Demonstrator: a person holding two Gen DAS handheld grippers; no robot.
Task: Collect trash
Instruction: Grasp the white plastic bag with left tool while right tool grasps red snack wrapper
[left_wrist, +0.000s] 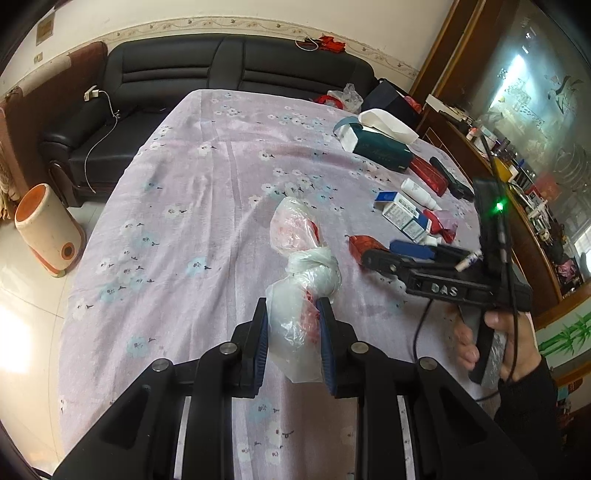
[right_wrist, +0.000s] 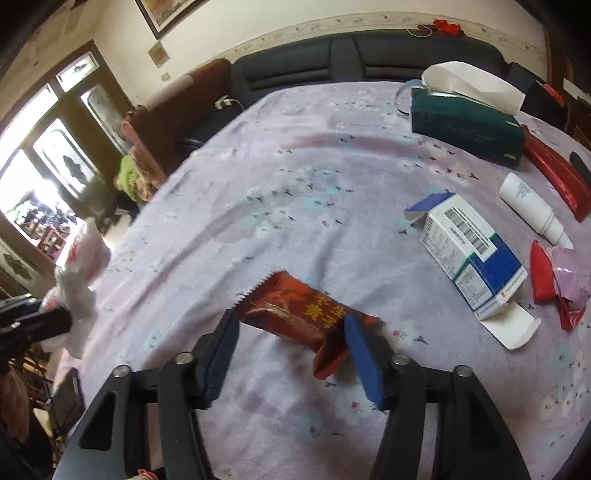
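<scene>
My left gripper (left_wrist: 291, 317) is shut on a clear plastic bag (left_wrist: 295, 258) with red print, which trails forward over the lilac flowered tablecloth (left_wrist: 184, 221). My right gripper (right_wrist: 291, 332) is open, its blue pads on either side of a red snack wrapper (right_wrist: 299, 314) with gold characters lying on the cloth. That wrapper (left_wrist: 364, 245) and the right gripper (left_wrist: 384, 258) also show in the left wrist view. The bag (right_wrist: 79, 269) shows at the left of the right wrist view.
A blue-and-white carton (right_wrist: 469, 254), white bottle (right_wrist: 532, 210), crumpled red wrapper (right_wrist: 554, 284), long red packet (right_wrist: 554, 173) and green tissue box (right_wrist: 465, 125) lie at the right. A black sofa (left_wrist: 184, 85) stands behind the table. A white-and-orange bin (left_wrist: 48, 229) stands on the floor at left.
</scene>
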